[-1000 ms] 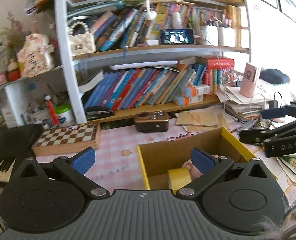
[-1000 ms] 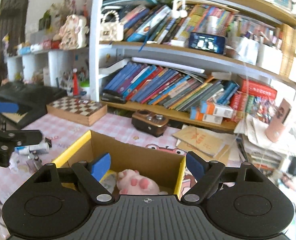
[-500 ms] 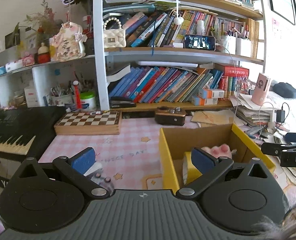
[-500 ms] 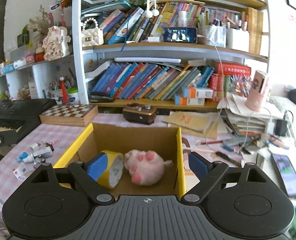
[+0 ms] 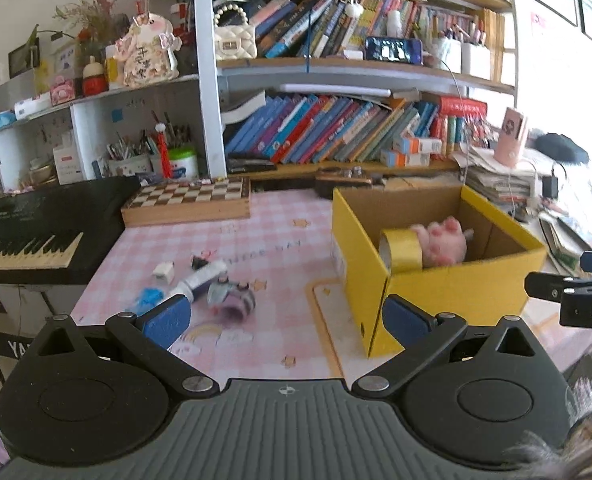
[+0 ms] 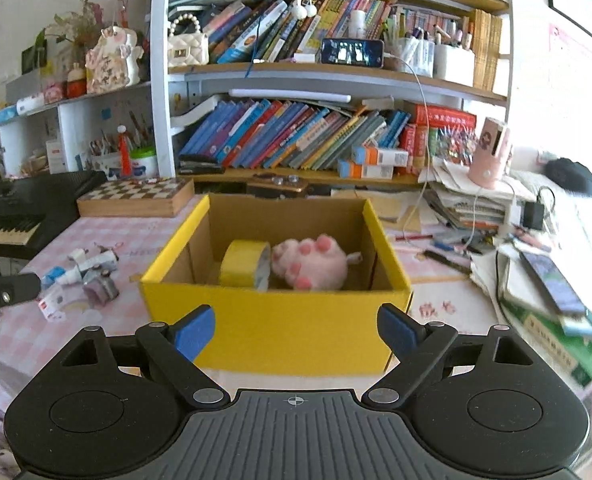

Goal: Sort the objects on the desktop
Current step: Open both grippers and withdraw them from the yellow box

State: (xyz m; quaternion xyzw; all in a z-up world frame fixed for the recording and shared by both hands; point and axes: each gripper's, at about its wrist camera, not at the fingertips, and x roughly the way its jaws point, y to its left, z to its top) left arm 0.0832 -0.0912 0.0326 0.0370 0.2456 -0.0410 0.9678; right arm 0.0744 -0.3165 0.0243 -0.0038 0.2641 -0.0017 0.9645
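Observation:
A yellow cardboard box (image 6: 274,312) stands on the pink checked desk and holds a yellow tape roll (image 6: 243,264) and a pink plush paw (image 6: 310,262). It also shows in the left wrist view (image 5: 448,296), right of centre. My right gripper (image 6: 295,330) is open and empty, just in front of the box's near wall. My left gripper (image 5: 286,318) is open and empty, above the desk left of the box. Small loose items lie there: a white tube (image 5: 202,278), a small jar (image 5: 232,300) and a blue packet (image 5: 148,296).
A chessboard box (image 5: 188,200) sits at the back, a black keyboard (image 5: 28,228) at the left edge. Bookshelves (image 6: 296,136) rise behind. Stacked papers, pens, cables and a phone (image 6: 552,276) crowd the right side.
Both grippers have pulled back and up from the box. The box now sits farther away, and the loose items on the desk have come into the left wrist view.

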